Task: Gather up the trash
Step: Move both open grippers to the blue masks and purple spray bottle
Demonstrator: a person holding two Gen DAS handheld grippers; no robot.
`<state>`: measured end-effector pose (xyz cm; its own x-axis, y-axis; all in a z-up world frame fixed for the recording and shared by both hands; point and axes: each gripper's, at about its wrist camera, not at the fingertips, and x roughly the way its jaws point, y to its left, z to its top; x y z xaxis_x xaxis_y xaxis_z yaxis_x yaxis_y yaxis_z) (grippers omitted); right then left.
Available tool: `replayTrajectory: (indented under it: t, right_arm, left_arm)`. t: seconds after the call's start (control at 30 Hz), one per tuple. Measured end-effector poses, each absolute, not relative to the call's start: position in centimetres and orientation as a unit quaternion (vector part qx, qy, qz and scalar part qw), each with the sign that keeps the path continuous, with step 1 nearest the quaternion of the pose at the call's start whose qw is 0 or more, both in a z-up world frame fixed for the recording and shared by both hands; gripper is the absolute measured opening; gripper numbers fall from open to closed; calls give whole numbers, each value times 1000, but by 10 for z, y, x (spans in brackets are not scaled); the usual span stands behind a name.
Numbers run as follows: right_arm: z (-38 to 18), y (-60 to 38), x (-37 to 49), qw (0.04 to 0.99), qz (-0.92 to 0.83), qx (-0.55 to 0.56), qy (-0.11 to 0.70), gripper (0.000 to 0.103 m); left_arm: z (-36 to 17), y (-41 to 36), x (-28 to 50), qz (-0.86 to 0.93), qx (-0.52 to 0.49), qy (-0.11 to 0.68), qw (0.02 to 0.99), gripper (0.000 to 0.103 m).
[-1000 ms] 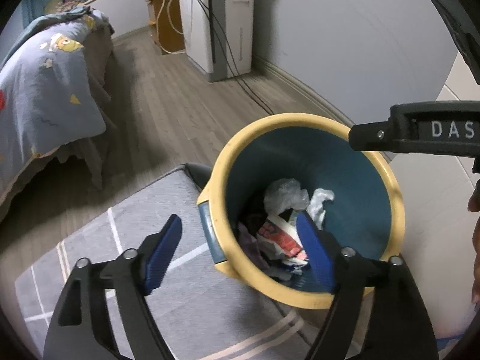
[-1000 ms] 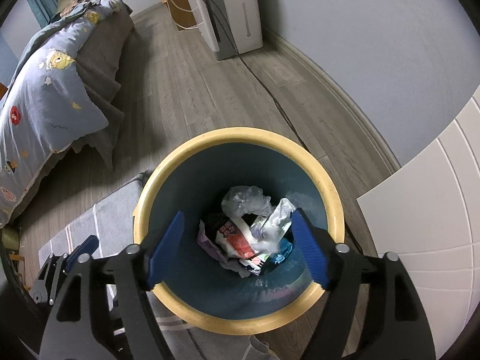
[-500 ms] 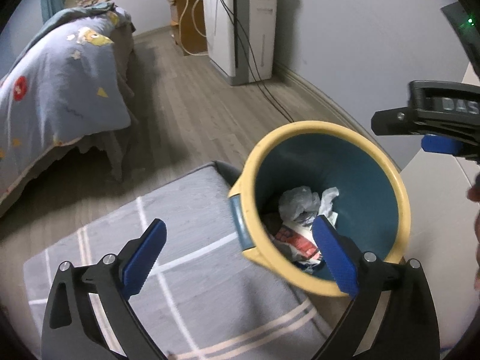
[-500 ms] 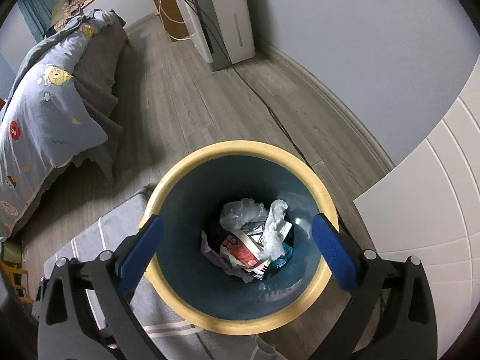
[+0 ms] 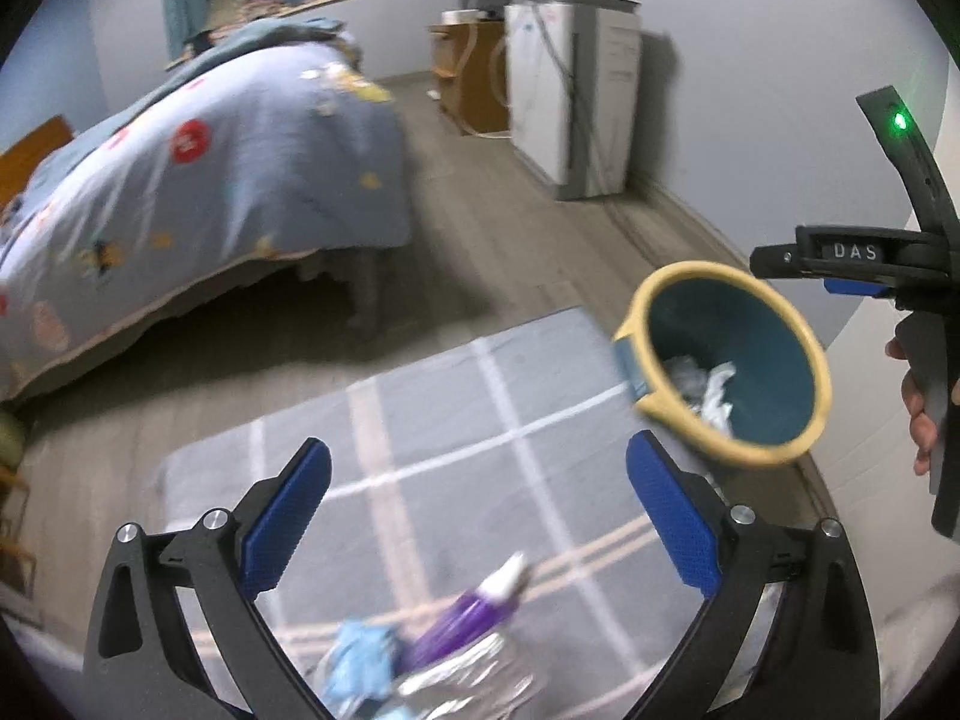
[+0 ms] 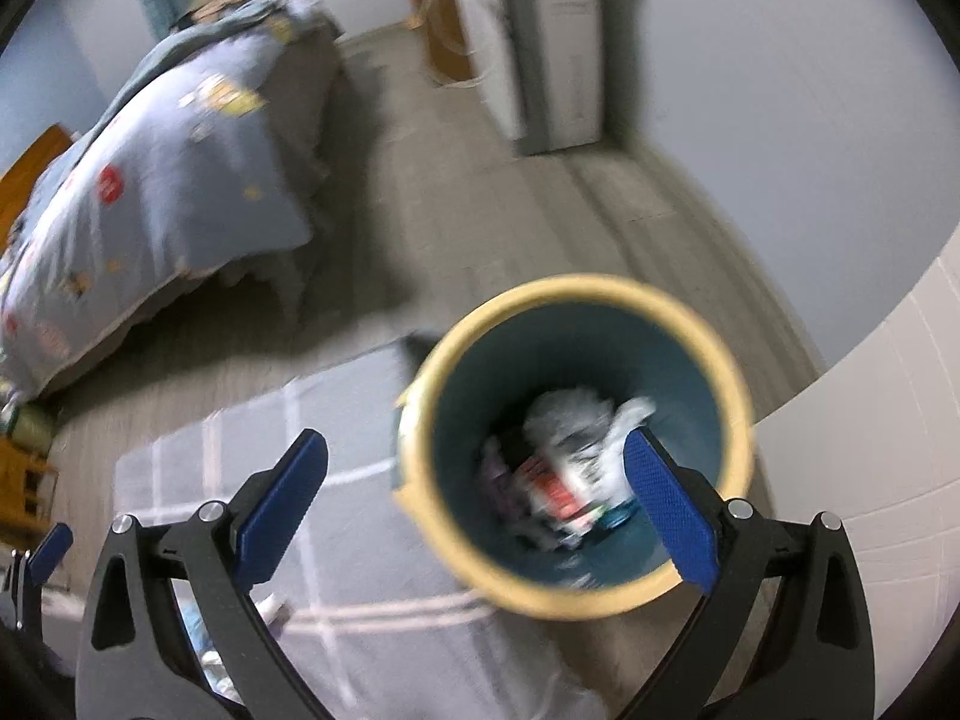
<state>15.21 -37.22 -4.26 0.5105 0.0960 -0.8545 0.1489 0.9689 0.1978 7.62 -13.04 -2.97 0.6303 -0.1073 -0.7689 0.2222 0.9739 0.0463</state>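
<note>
A: How are the tongs set at this moment?

B: The left gripper [image 5: 477,513] is seen with its blue pads spread wide apart, and nothing is held or touched between them. The same is seen of the right gripper [image 6: 474,507]: jaws fully parted, empty, poised above the bin [image 6: 573,444].

A: And what is left to be collected?

B: Loose trash is seen on the grey rug [image 5: 456,408], low in the left wrist view, just below the left gripper: a purple wrapper [image 5: 465,615], a crumpled pale blue piece [image 5: 360,660] and something silvery [image 5: 462,681], probably foil, though the blur leaves that uncertain. The three are bunched together, touching or overlapping.

A: How would they be expected to handle?

B: All are judged light, thin and soft, easily crushed and unlikely to break. The foil and the wrapper may be slippery, so a pinch across a crumpled fold or the wrapper's middle would be favoured over a flat edge.

A: Where is the rest?

B: Earlier-gathered paper and packets [image 6: 570,468] lie at the bottom of the bin, which stands at the rug's corner, near the wall.
</note>
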Motion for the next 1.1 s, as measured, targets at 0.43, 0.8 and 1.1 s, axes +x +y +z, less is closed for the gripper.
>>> replayTrajectory:
  t: [0.43,0.8,1.1]
  right_arm:
    - [-85,-255,103,818,64,98,564,97]
    - [-123,-206,104,791,61,80,604,97]
    - [-147,-170,117,776,62,65,624,80]
  left_arm:
    - [-80,-23,26,-10,48,463,885,98]
    - [-129,11,25,-24,13,528,849,96]
    - [-159,-5,27,-67,20,571,818,69]
